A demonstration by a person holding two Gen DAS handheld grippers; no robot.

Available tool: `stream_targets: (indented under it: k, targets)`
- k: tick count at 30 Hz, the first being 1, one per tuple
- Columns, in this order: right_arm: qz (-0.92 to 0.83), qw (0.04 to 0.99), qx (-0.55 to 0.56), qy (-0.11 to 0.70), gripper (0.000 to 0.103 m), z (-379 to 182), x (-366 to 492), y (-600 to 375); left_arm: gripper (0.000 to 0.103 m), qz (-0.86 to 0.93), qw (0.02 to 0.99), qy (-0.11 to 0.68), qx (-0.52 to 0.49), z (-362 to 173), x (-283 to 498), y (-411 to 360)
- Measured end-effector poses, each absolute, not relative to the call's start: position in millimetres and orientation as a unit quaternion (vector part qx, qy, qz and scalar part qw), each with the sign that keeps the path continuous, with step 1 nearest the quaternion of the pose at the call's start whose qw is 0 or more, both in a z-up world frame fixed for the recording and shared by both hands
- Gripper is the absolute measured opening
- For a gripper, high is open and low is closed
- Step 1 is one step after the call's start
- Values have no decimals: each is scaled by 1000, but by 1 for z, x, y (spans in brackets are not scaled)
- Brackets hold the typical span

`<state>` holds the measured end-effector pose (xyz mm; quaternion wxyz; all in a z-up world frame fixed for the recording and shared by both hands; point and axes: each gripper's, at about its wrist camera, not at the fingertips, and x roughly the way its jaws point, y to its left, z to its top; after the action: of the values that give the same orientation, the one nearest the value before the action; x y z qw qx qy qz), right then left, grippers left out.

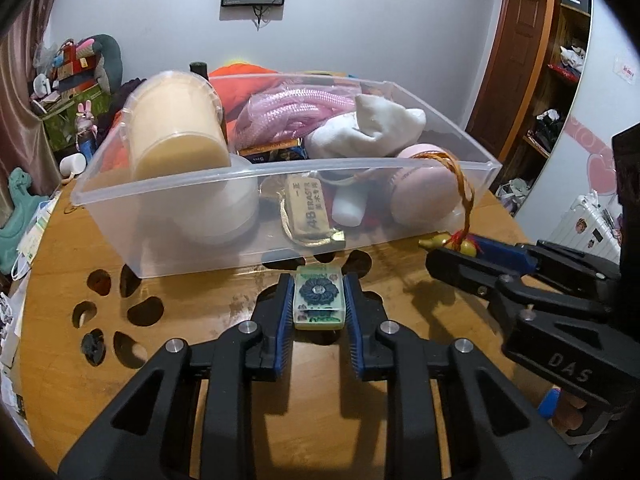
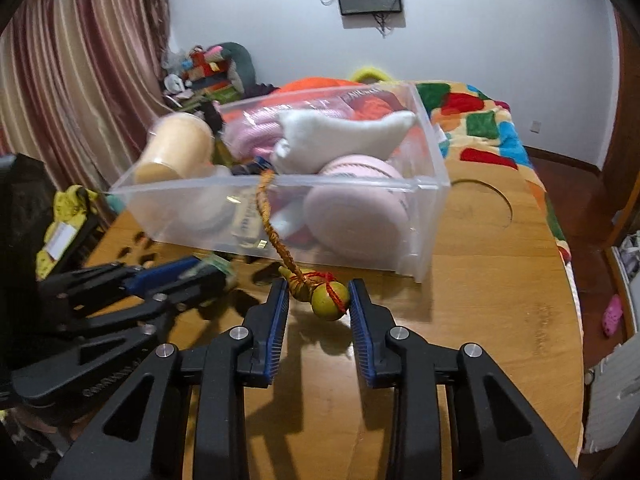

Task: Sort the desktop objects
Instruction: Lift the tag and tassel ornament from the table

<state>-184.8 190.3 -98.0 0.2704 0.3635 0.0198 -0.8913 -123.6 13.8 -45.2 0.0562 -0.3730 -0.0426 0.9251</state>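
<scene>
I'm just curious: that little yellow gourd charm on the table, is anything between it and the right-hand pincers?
Nothing visible. The gourd charm already lies between the right gripper's open fingers, on the table. Its braided cord runs up over the clear bin's front wall.

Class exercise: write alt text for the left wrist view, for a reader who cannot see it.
The left gripper grips a small green tile with a dark flower design between its blue-padded fingers, just above a wooden table. Behind stands a clear plastic bin holding a cream cup, pink rope and white cloth; the right gripper reaches a yellow gourd charm.
</scene>
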Motion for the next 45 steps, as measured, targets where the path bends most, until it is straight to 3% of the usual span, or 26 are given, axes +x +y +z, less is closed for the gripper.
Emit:
stream_targets:
  k: [18, 26, 33, 34, 35, 45]
  targets:
    - [-902, 299, 310, 7, 28, -64, -170, 196, 22, 932, 64, -34, -356, -32, -98, 2]
    - [-898, 302, 319, 0, 28, -70, -173, 199, 39, 931, 71, -5, -357, -38, -94, 11]
    - [-895, 305, 325, -1, 28, -75, -175, 198, 39, 928, 68, -2, -366, -49, -101, 17]
    - [-895, 305, 326, 0, 28, -76, -174, 197, 38, 928, 67, 0, -366, -49, -101, 18]
    - [-894, 305, 328, 0, 28, -77, -174, 196, 28, 929, 67, 2, -363, -50, -103, 19]
    - [-889, 329, 317, -18, 28, -66, -174, 195, 28, 938, 58, -15, -341, -37, -95, 6]
